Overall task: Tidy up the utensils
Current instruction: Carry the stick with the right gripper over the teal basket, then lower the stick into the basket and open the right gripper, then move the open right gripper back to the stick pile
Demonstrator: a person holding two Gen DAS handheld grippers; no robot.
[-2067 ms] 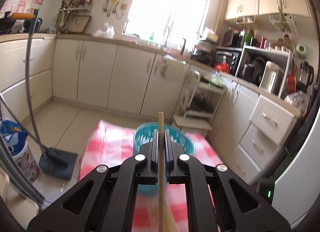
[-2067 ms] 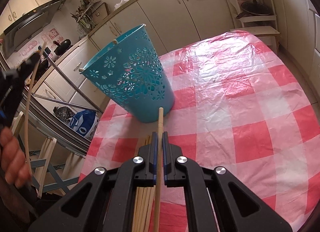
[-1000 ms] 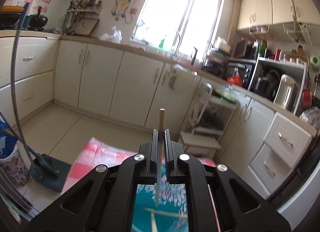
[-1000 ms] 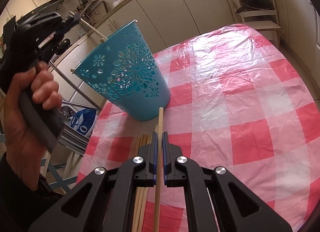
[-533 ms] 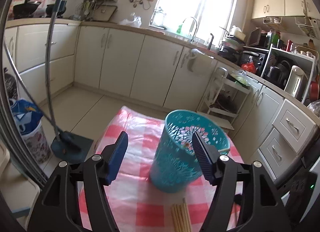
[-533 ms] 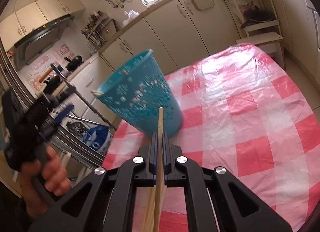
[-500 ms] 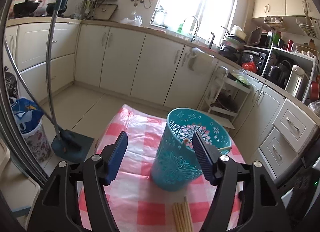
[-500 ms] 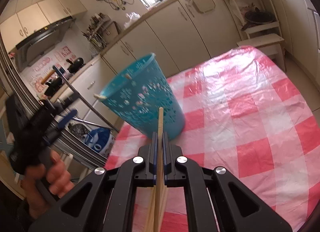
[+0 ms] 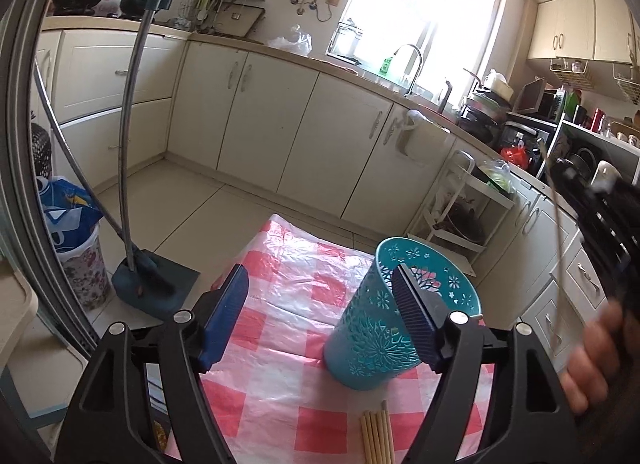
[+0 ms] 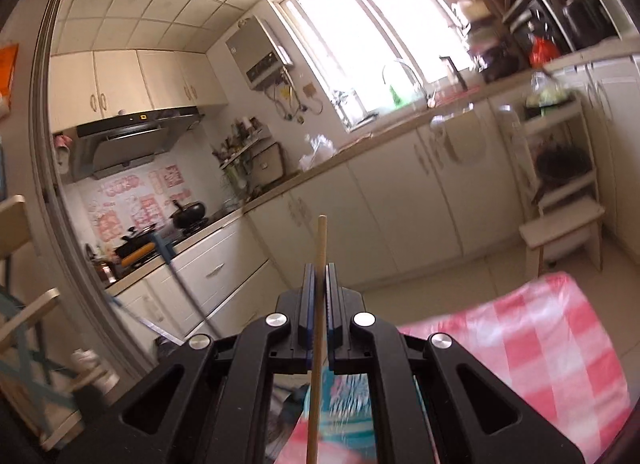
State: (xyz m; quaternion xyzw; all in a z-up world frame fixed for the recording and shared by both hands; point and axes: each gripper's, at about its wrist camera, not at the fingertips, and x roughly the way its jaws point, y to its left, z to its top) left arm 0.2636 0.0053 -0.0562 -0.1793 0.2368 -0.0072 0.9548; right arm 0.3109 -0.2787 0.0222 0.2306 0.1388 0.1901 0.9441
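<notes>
Item one: your left hand-held gripper (image 9: 320, 312), jaws spread wide and opening further, with nothing pressed between the blue pads (image 9: 224, 316). It hung over the near left part of the table (image 9: 288, 296), which wore a red-and-white checked plastic cover.

Item two: a teal cut-out basket (image 9: 376, 340), upright on the table, right of centre, partly behind the right pad of your left hand-held gripper.

Item three: a bundle of wooden chopsticks (image 9: 376, 436), flat on the cover at the near edge, just in front of the basket and apart from it.

Item four: your right hand-held gripper (image 10: 319, 304), jaws narrowed to a slit and clamped on a single chopstick (image 10: 320, 264), whose tip stood clear beyond the pads. In the left wrist view your right hand (image 9: 596, 356) showed blurred at the far right, above table level.

Item five: a dustpan (image 9: 156, 280) on the floor, left of the table.
</notes>
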